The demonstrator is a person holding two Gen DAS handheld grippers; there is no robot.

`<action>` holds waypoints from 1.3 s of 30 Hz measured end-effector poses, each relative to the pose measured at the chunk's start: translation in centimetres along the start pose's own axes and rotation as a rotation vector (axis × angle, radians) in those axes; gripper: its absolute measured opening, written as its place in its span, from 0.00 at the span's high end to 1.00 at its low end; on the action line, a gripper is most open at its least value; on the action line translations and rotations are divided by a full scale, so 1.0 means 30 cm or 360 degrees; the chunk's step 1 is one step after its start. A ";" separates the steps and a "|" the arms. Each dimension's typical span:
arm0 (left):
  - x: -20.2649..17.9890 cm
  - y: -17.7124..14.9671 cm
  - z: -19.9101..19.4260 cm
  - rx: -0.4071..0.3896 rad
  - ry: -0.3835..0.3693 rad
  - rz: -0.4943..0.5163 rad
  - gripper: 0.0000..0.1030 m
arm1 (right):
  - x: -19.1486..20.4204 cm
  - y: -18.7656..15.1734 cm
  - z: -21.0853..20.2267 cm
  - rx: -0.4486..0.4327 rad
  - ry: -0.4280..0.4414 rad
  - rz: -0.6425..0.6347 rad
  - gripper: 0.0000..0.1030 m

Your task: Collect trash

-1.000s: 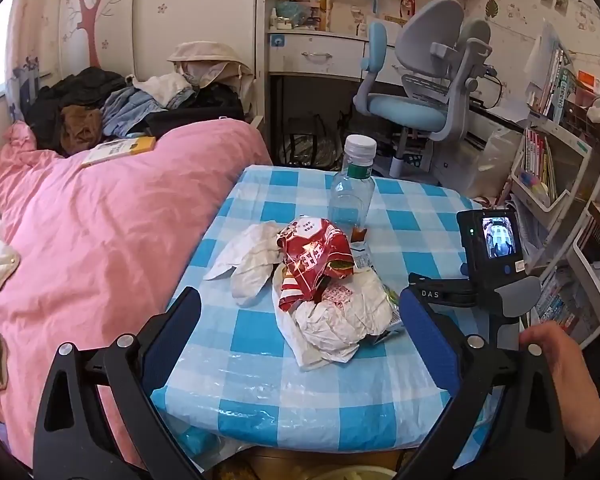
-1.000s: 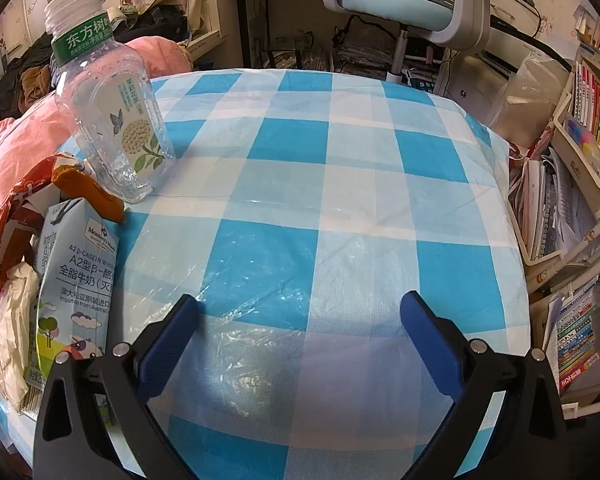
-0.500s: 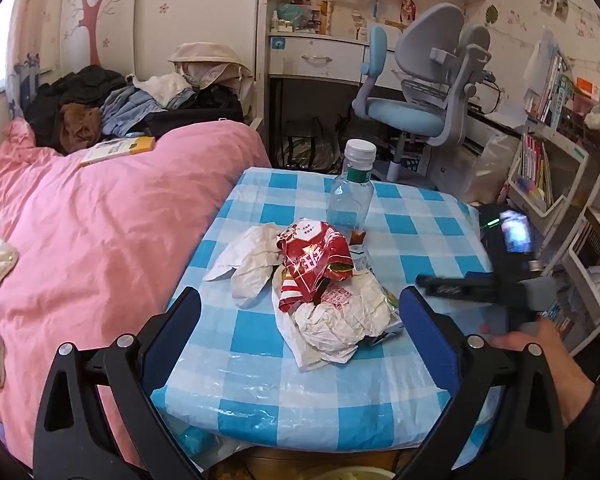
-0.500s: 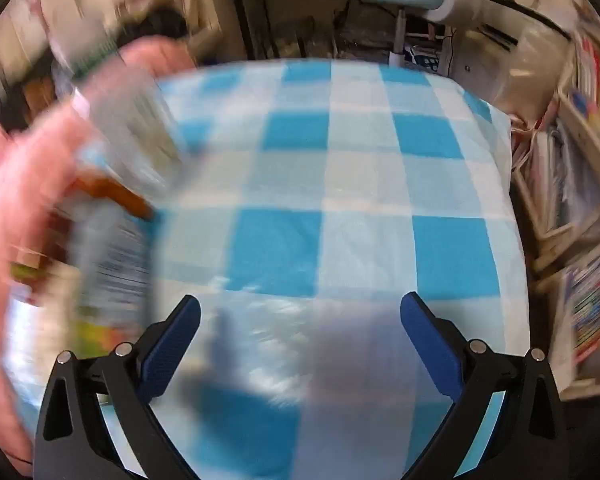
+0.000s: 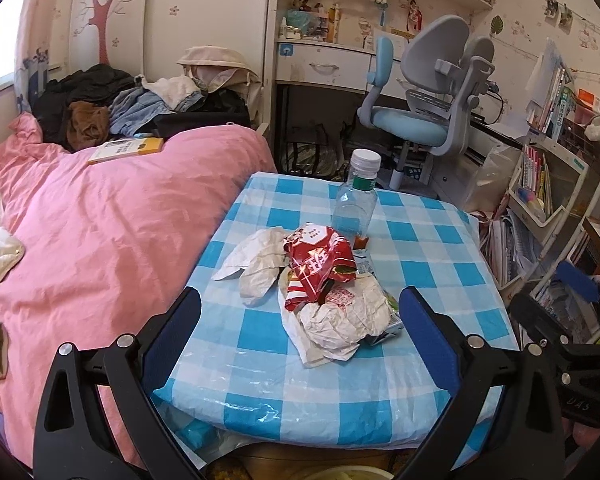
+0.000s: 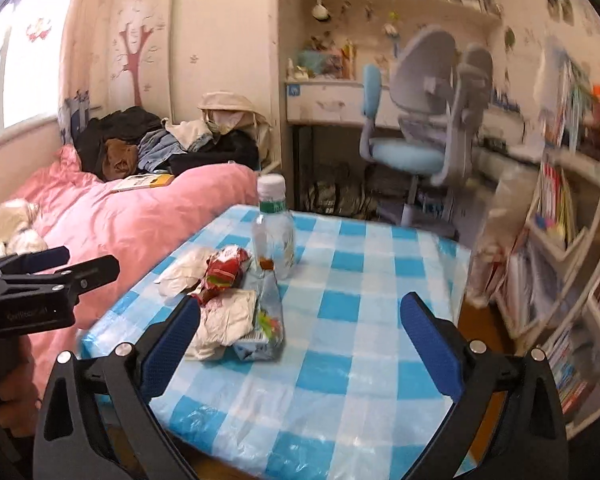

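A pile of trash lies on the blue-checked table [image 5: 440,264]: a red snack bag [image 5: 320,264], crumpled white paper wrappers [image 5: 340,316], a white tissue [image 5: 256,264], a milk carton [image 6: 266,320] and a clear plastic bottle [image 5: 356,204] with a white cap standing behind. My left gripper [image 5: 300,336] is open and empty, held back from the table's near edge, facing the pile. My right gripper [image 6: 300,344] is open and empty, off the table's near right side; the pile shows left of centre [image 6: 224,292] in its view.
A pink bed [image 5: 100,240] with clothes and a book runs along the table's left side. A blue desk chair [image 5: 420,120] and desk stand behind. Shelves with books [image 5: 548,184] crowd the right. The rim of a container [image 5: 340,474] shows below the table's near edge.
My right gripper has pulled back from over the table and swung up, so it now looks across the whole table. My left gripper has barely moved.
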State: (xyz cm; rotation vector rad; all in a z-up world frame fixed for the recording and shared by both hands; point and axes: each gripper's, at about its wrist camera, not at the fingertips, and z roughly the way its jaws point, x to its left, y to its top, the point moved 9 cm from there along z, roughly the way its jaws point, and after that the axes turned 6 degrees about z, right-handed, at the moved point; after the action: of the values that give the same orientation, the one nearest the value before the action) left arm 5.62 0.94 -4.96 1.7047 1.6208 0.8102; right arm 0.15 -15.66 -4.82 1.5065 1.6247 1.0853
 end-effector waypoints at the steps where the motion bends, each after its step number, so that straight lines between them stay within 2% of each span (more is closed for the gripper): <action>1: 0.005 0.000 0.002 0.0001 0.0009 0.0000 0.07 | 0.006 0.009 -0.009 -0.0026 0.0015 0.0008 0.07; 3: 0.015 -0.002 0.004 0.0003 0.0022 -0.0005 0.07 | 0.010 0.018 -0.025 -0.0061 0.0067 0.0056 0.07; 7: 0.028 0.000 0.011 0.0009 0.0029 -0.0024 0.07 | 0.016 0.025 -0.024 -0.0068 0.0084 0.0082 0.07; 13: 0.030 0.002 0.010 -0.0003 0.0059 -0.0022 0.07 | 0.044 0.036 -0.043 -0.0126 0.0086 0.0012 0.07; 39: 0.046 0.004 0.010 -0.0010 0.0084 -0.0040 0.07 | 0.076 0.036 -0.044 -0.0114 0.0149 -0.0001 0.07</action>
State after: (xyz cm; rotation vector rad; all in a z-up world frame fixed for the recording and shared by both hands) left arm 5.99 2.31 -5.05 1.6685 1.6699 0.8537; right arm -0.82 -13.58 -3.12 1.4279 1.6310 1.2170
